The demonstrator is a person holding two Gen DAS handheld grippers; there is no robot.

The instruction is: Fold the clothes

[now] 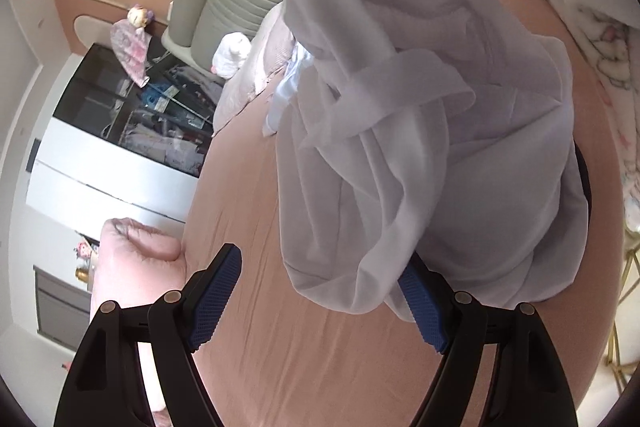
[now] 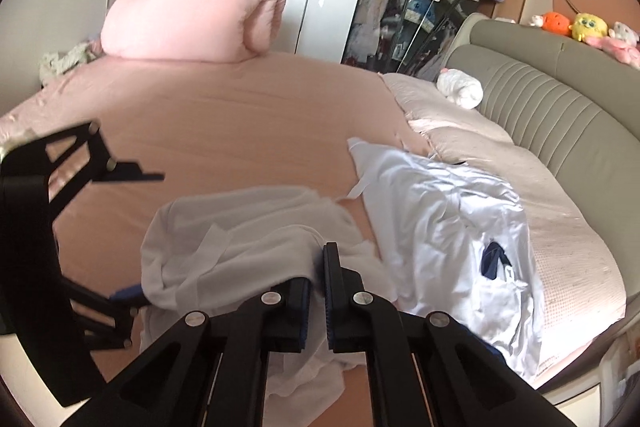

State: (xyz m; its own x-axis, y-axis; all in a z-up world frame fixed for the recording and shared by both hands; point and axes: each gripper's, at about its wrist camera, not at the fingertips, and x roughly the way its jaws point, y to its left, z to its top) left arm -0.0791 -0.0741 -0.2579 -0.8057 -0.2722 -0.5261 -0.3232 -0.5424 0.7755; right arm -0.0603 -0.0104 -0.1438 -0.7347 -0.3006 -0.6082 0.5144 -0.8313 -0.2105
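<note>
On the pink bed (image 2: 224,115) a crumpled white garment (image 2: 240,247) lies near the front, bunched and partly lifted. Right gripper (image 2: 316,291) is clenched on a fold of it, blue pads nearly together with cloth pinched between; the fabric drapes over the left finger and spills below the jaws. Left gripper (image 1: 316,303) is spread wide; in its own view the garment (image 1: 432,155) hangs over its right finger (image 1: 420,303), left finger (image 1: 216,299) bare above the sheet, so nothing is pinched. From the right wrist view the left gripper (image 2: 132,235) sits at the left, one blue tip touching the garment's left edge. Second white garment (image 2: 452,223) with a dark patch lies just right of the first, flatter, touching the pillows (image 2: 460,131) by the grey headboard (image 2: 560,99). Rolled pink duvet (image 2: 192,19) sits at the far side of the bed. Small white bundle (image 2: 460,87) lies on the far pillow. Plush toys (image 2: 580,27) line the headboard top; dark wardrobe (image 2: 404,3) stands behind.
</note>
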